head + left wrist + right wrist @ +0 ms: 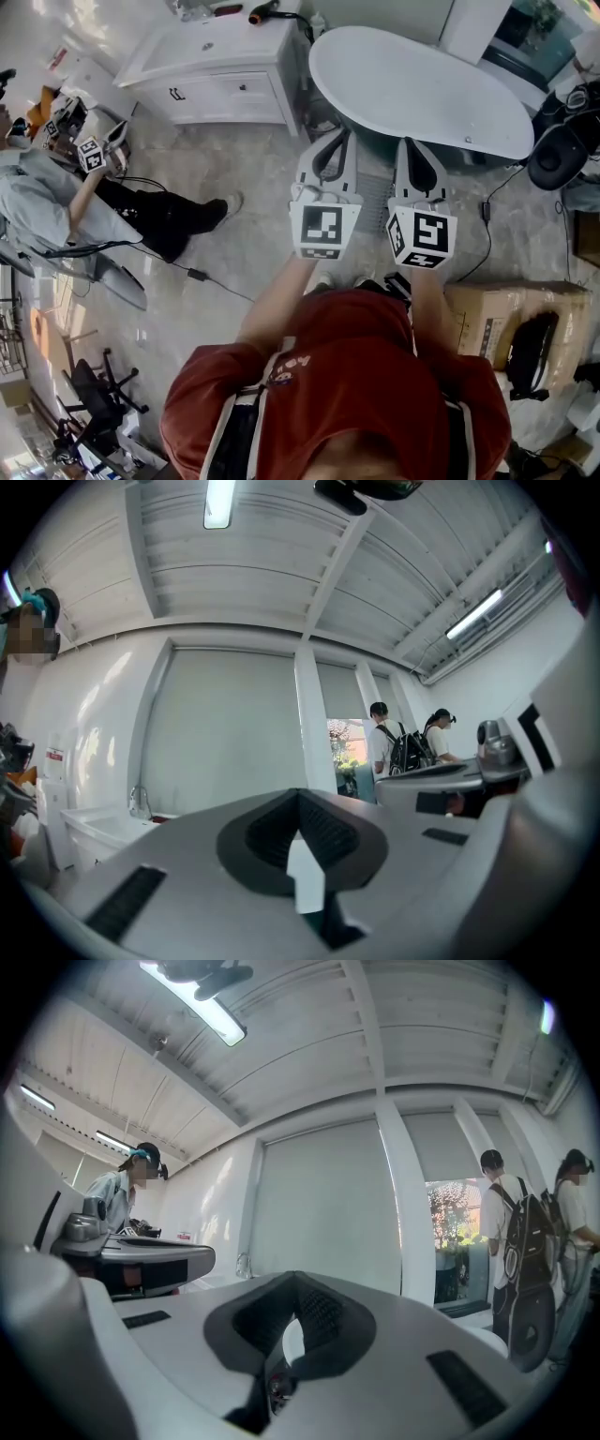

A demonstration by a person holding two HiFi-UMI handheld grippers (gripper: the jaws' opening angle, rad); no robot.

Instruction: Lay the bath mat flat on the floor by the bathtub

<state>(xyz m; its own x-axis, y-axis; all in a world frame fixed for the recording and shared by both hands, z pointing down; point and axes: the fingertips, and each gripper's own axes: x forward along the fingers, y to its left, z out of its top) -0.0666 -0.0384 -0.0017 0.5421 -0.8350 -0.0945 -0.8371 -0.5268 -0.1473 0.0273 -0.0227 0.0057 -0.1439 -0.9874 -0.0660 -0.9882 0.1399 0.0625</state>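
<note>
Head view first: person in a red shirt (356,375) has both tongs out in front, pointing at the white bathtub (422,84). Left gripper (339,136) and right gripper (411,142) sit side by side. Going by the left gripper view and right gripper view, both are pinched fully closed w/ nothing between the tips, aimed at a pale wall.

Bath mat (375,202): afaict it's the grey ribbed strip on the floor btwn the two grippers, right at the tub's near edge. Most of it is hidden under the tongs, so can't say if it lies flat.

Containers:
- The tub only shows a smooth white surface from this angle.
- White vanity cabinet (220,89) stands left of the tub w/ its drawers shut, so the contents are hidden. A dark tool (265,12) w/ an orange end lies at the back of its top.
- Cardboard box (478,314) is at lower right, w/ a black bag-like thing (531,349) sitting on top of it.
</note>
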